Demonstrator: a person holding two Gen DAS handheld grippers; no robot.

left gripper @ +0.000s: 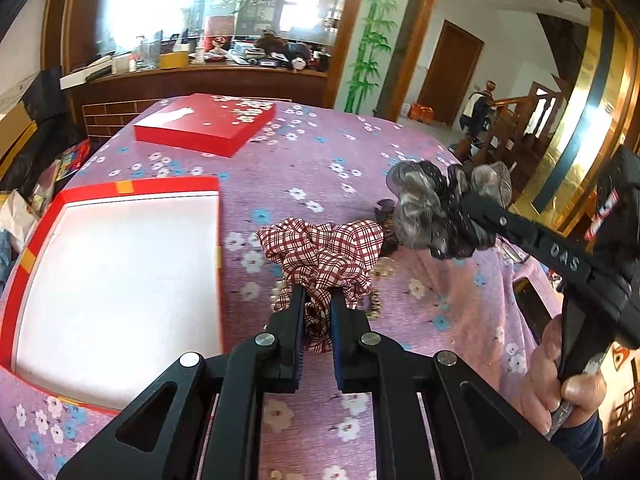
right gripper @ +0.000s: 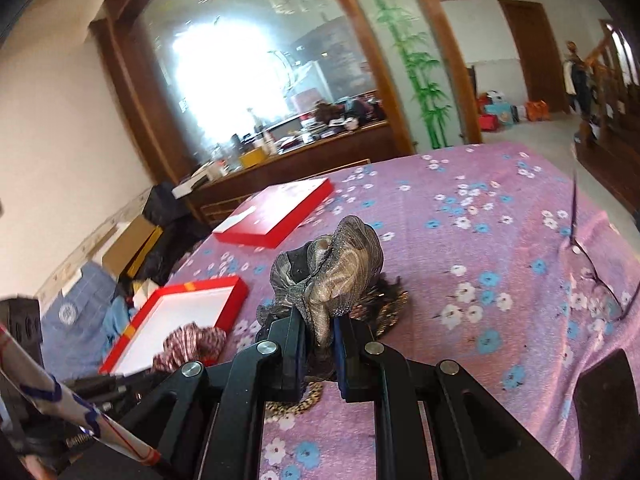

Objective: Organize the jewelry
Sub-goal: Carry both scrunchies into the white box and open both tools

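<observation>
- My left gripper, black with blue pads, is clenched on a red-and-white plaid fabric scrunchie, whose folds bunch out above the fingertips over the table.
- My right gripper is likewise clamped on a grey-brown gauzy fabric scrunchie; in the left wrist view this scrunchie hangs just right of the plaid one.
- A hand grips the right gripper's handle at the lower right of the left wrist view.
- Beneath the right gripper I see a dark, gold-speckled accessory lying on the cloth; I cannot tell what kind it is.
- The table is covered with a purple cloth printed with white and blue flowers.
- Left of the plaid scrunchie lies an open red box with a white interior.
- Farther back rests its flat red lid with white blossoms.
- Thin-framed spectacles lie near the right edge.
</observation>
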